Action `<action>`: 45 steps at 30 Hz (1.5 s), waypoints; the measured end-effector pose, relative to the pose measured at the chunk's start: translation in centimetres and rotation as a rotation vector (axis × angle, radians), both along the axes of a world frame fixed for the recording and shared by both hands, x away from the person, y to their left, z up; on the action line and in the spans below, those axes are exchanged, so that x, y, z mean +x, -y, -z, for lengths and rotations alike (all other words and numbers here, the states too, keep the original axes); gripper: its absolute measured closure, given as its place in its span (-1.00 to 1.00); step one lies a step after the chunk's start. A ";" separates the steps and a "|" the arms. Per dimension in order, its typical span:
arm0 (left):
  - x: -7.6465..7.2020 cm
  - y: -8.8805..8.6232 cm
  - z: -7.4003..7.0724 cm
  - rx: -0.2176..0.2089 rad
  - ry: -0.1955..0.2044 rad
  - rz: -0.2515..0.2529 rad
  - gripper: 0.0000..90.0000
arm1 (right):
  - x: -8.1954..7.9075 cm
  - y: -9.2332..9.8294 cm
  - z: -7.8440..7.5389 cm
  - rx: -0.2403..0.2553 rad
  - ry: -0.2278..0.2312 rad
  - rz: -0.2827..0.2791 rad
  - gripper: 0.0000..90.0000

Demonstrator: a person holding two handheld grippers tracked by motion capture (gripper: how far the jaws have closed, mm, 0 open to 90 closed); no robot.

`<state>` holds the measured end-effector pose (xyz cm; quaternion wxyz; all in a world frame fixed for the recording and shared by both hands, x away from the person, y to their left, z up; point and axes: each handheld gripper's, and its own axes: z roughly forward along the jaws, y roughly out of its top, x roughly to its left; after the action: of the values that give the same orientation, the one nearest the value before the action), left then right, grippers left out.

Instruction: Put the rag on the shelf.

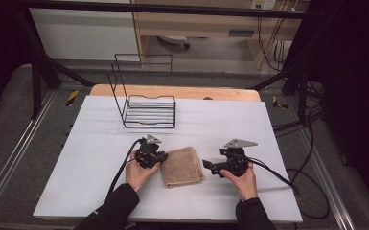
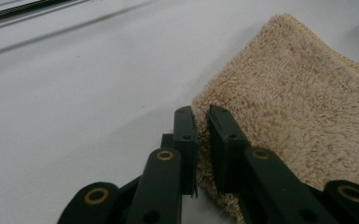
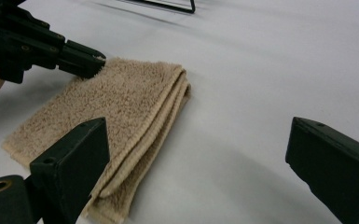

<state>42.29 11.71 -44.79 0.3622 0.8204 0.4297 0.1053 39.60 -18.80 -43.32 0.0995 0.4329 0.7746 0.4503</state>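
Left gripper: clenched on a corner of the folded tan terry towel.
Right gripper: released, jaws wide beside the towel.

On the table, the towel lies at the centre. The wire rack stands at 11 o'clock from it, well apart. The left gripper is at its 9 o'clock edge, the right gripper at 3 o'clock.

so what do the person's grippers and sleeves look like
Both the left gripper and the right gripper are black, each topped by a grey three-cornered plate and trailing a black cable. Their flat, blocky black jaws hang on links with brass-coloured pivot rings. The person wears dark long sleeves.
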 end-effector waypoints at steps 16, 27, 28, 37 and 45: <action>-0.1 0.1 0.1 0.014 0.030 0.024 0.81 | 4.3 -4.2 0.4 -0.026 -0.032 0.006 -0.62; -0.1 0.0 0.2 0.014 0.037 0.037 0.80 | 5.4 -6.1 1.7 -0.101 -0.071 -0.024 0.06; -0.1 0.0 0.2 0.014 0.037 0.037 0.80 | 5.3 -6.1 1.8 -0.106 -0.074 -0.031 0.12; 0.0 -0.1 0.2 0.009 0.033 0.042 0.79 | 5.4 -6.3 1.9 -0.064 -0.141 -0.053 0.62; 0.2 -0.4 0.2 -0.019 0.025 0.049 0.85 | 5.4 -6.3 1.8 -0.035 -0.179 -0.052 0.85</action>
<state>42.44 12.14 -44.96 0.3778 0.8258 0.4060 0.1026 45.01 -12.50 -45.14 0.0257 0.4494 0.7992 0.3985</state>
